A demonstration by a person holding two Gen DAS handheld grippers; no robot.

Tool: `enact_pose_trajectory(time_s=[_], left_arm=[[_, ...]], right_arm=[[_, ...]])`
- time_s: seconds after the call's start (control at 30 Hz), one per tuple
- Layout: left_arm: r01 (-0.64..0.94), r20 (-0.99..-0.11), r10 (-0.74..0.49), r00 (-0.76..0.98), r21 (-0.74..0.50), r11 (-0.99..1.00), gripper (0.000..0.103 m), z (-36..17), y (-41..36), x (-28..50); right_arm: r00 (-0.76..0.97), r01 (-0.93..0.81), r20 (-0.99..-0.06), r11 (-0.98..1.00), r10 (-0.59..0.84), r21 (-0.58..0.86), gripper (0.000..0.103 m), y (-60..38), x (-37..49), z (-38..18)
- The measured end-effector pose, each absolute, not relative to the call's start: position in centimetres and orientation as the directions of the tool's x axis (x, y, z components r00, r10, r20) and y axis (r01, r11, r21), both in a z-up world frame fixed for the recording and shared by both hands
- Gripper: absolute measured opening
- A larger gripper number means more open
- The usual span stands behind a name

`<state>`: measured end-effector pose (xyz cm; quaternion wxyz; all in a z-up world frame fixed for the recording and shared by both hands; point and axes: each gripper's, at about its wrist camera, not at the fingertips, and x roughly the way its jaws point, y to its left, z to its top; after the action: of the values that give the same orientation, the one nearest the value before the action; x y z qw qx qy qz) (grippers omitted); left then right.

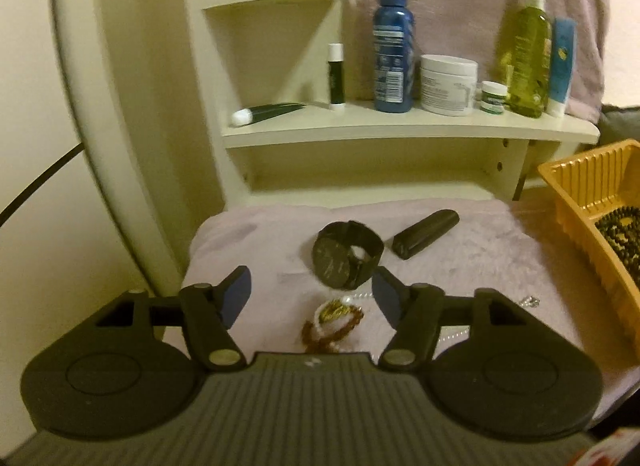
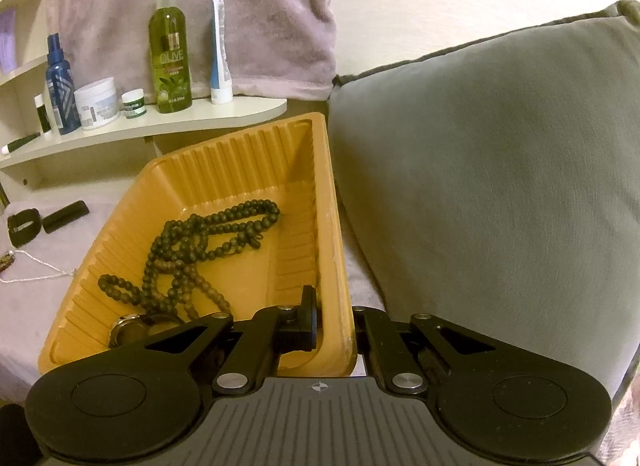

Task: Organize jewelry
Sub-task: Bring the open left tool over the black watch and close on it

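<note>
Left gripper (image 1: pixel 311 293) open and empty over amber bracelet (image 1: pixel 320 332): lower squarely, pinch beads. Right gripper (image 2: pixel 335 326) clamped on tray (image 2: pixel 240 153) wall: hold steady.

"OLIVE" on green spray bottle (image 2: pixel 170 61)

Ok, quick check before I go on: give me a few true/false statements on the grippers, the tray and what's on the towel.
1. The left gripper is open, holding nothing. True.
2. The right gripper is shut on the tray wall. True.
3. The tray is empty. False: dark beads lie in it.
4. The watch is in the tray. False: it sits on the towel.
5. A blue bottle stands on the shelf. True.
</note>
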<state>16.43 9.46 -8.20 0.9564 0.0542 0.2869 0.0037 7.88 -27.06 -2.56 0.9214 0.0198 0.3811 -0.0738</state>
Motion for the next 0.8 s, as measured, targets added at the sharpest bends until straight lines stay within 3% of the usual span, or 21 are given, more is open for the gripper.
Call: enact_pose_trajectory(time_s=[0.1,0.33,0.8], left_arm=[[0.126,-0.555,-0.015,0.832,0.162,0.979,0.072,-8.8,8.9,17.9],[0.283,-0.588,-0.089,0.804,0.246,0.927,0.072,-9.7,9.4,21.1],[0.527,-0.656,-0.265,0.707,0.238,0.816,0.07,-10.8,10.5,23.8]], right_arm=[[0.695,0.15,-0.708,0.988,-0.125,-0.026,0.005,-27.0,8.0,-2.6],[0.685,0.155,-0.716,0.987,-0.139,-0.043,0.005,-26.9,8.3,-2.7],[0.674,0.15,-0.723,0.986,-0.156,-0.072,0.006,-26.8,8.8,-2.6]])
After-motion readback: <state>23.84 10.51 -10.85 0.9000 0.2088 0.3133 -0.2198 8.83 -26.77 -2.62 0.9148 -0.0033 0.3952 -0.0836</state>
